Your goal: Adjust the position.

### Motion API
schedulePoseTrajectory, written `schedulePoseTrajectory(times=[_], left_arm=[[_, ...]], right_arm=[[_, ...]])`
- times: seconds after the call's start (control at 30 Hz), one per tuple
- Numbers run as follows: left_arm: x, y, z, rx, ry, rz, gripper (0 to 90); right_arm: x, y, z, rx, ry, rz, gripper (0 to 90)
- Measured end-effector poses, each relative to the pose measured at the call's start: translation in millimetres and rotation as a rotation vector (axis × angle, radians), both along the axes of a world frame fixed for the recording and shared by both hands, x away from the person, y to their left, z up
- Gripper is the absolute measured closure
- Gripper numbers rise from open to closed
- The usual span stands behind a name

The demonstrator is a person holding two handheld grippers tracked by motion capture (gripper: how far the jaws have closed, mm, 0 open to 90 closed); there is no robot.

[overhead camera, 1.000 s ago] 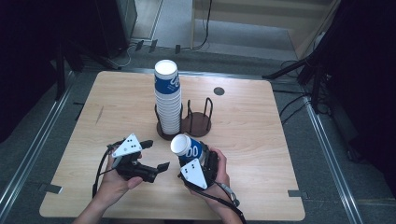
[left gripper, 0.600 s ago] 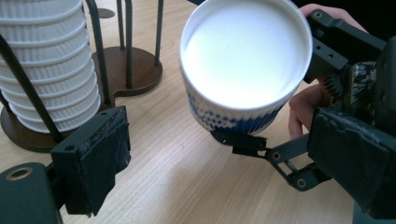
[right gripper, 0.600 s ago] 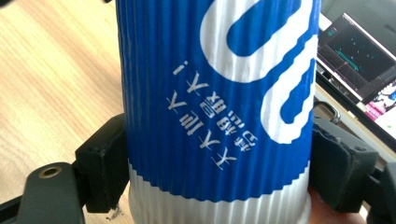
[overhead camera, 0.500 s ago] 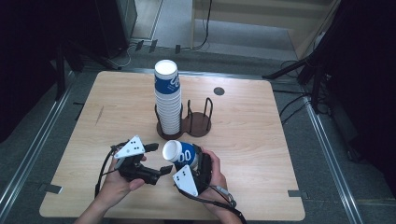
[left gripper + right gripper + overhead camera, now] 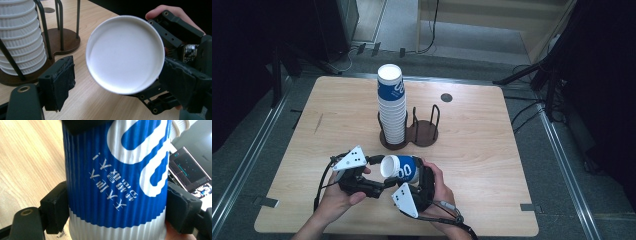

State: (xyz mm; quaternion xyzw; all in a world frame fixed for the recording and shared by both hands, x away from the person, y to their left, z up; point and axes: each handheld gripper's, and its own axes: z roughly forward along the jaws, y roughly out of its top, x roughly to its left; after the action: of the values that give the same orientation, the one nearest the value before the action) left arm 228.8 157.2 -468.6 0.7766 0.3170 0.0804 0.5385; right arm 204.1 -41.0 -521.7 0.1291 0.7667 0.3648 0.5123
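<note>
While clamped sideways in the right gripper (image 5: 412, 172), jaws pinching its ribbed wall, the blue-and-white cup (image 5: 401, 168) hangs low over the bench's (image 5: 492, 150) near edge, white bottom end facing the left gripper (image 5: 379, 175). Left jaws have just been closing, cup end between them, pads not pressing yet: looks like a handover or pulling nested cups apart. Cup stack (image 5: 392, 110) sits in the wooden rack (image 5: 424, 135) behind, second slot empty.

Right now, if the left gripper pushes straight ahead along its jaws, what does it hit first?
Probably the white bottom of the paper cup that the right gripper holds sideways; it sits dead ahead of the left gripper.
</note>
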Motion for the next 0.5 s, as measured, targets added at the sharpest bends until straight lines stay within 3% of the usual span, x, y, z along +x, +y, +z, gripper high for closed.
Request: schedulePoseTrajectory(times=[0.43,0.5], left_arm=[[-1.1,-1.8,-0.5,-0.013,0.003,-0.018,16.2],[-1.5,-1.3,0.0,-0.014,-0.003,-0.012,20.1]], right_arm=[[-2.4,2.0,-2.4,-0.035,-0.007,0.036,17.6],[-3.6,3.4,-2.8,-0.043,-0.016,0.044,17.6]])
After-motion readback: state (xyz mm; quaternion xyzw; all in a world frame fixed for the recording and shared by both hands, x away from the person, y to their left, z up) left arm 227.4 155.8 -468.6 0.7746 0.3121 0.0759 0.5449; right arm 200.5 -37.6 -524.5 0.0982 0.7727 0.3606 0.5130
